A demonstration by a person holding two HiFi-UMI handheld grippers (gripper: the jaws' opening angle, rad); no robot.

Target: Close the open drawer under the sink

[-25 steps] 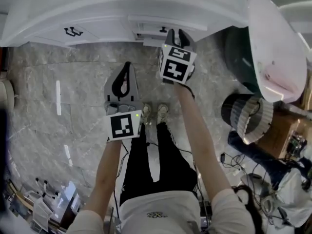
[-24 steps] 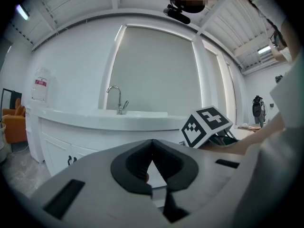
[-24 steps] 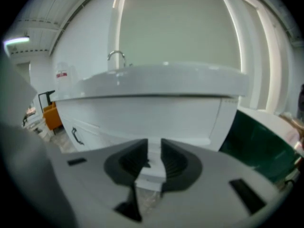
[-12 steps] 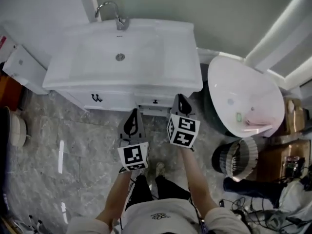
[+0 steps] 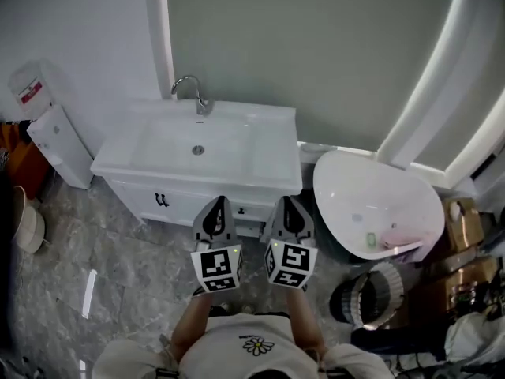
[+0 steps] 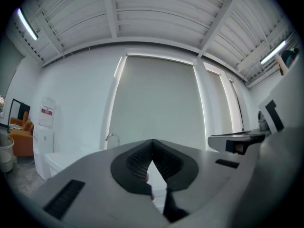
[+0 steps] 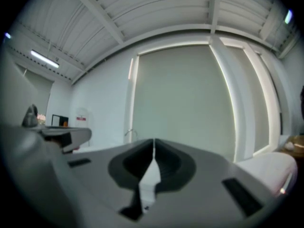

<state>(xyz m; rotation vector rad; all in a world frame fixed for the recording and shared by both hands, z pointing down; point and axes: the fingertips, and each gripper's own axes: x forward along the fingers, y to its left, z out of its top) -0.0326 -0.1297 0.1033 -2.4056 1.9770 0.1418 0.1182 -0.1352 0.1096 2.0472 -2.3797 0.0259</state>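
Under the sink [image 5: 197, 144] at centre frame, the white, dark-handled drawer [image 5: 251, 212] is being flanked by the left gripper [image 5: 219, 200] and the just-closed right gripper [image 5: 288, 200], both 2 clenched on nothing.

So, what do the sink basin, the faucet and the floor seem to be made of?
Sink basin: likely glazed ceramic, glossy uniform white.
Faucet: apparently chromed metal, bright silvery curve.
Floor: grey veined stone or stone-look tile, polished, with light reflections.

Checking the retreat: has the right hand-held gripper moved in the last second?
Yes: the right hand-held gripper rose from the drawer toward the sink; its jaws just closed, empty.
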